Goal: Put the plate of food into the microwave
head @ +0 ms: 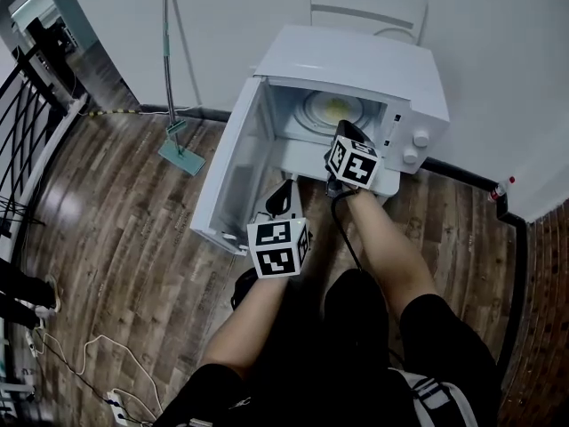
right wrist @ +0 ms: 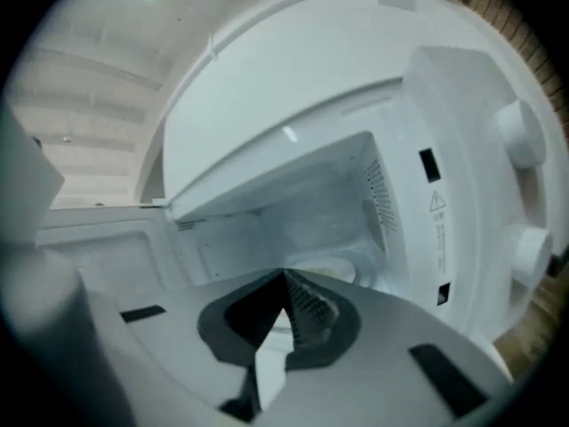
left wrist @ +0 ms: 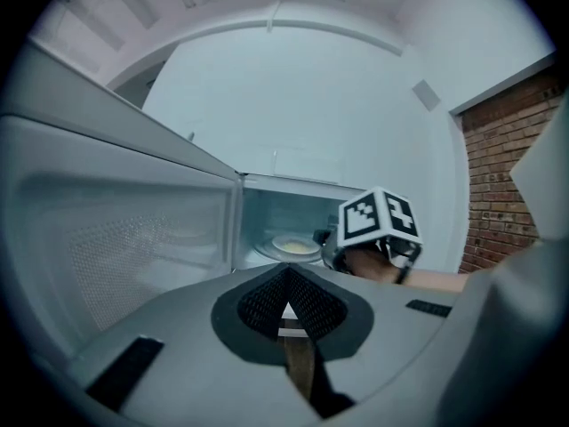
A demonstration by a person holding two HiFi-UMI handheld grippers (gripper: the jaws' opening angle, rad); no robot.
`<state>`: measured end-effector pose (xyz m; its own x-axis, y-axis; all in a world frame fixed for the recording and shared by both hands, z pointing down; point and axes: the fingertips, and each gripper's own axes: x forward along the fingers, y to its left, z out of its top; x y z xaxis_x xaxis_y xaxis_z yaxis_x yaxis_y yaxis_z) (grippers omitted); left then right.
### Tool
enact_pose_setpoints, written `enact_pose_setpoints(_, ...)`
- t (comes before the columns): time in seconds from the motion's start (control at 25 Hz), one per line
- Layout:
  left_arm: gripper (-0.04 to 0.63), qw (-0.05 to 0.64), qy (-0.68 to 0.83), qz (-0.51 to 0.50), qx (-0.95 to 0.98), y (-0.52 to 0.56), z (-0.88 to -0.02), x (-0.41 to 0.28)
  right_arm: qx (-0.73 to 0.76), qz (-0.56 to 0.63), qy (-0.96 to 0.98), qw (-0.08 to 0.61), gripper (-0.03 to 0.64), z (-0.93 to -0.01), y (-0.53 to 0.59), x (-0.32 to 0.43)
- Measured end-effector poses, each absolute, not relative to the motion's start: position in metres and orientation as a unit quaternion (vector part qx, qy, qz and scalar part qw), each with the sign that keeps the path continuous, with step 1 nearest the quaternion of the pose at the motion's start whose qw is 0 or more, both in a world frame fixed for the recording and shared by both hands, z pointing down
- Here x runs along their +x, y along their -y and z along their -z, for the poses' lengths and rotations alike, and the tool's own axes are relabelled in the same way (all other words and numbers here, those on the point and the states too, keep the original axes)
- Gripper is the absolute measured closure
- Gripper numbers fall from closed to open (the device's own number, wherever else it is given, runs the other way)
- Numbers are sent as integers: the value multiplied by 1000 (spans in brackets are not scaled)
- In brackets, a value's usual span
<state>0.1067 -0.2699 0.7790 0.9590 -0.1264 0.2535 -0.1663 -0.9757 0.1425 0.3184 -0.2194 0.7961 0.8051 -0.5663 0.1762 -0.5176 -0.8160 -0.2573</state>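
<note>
The plate of food [head: 333,109] sat on the turntable [head: 313,99] inside the white microwave [head: 356,60], whose door [head: 236,167] stood open to the left. The right gripper [head: 345,130], fingers closed on nothing, hovered at the oven's mouth. The left gripper [head: 286,190], likewise closed and empty, hung beside the door.

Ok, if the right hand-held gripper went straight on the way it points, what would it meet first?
Probably the plate of food inside the microwave, just ahead of the right hand-held gripper; depth is unclear.
</note>
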Motion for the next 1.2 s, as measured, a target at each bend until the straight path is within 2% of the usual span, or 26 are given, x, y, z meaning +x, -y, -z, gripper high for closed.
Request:
enact_pose_setpoints(0.24,597,80,57,-109,989,263,-769,128,-926,49,-364,81,604,-759,192,237)
enact_pose_setpoints(0.44,596,79,32,-96,992,255,-721,142,-932,9,-355,65,604,-695,174,211)
enact_pose_setpoints(0.56,597,81,20,-106,991,251,-655,142,-935,24,-346,72,604,-631,168,201)
enact_pose_setpoints(0.96,597,78,4,-103,992,224,-358,121,-939,58,-328,81,604,-364,128,159)
enact_pose_setpoints(1.2,597,83,-7,-114,990,192,-271,91,-939,52,-332,70,604,-265,97,127)
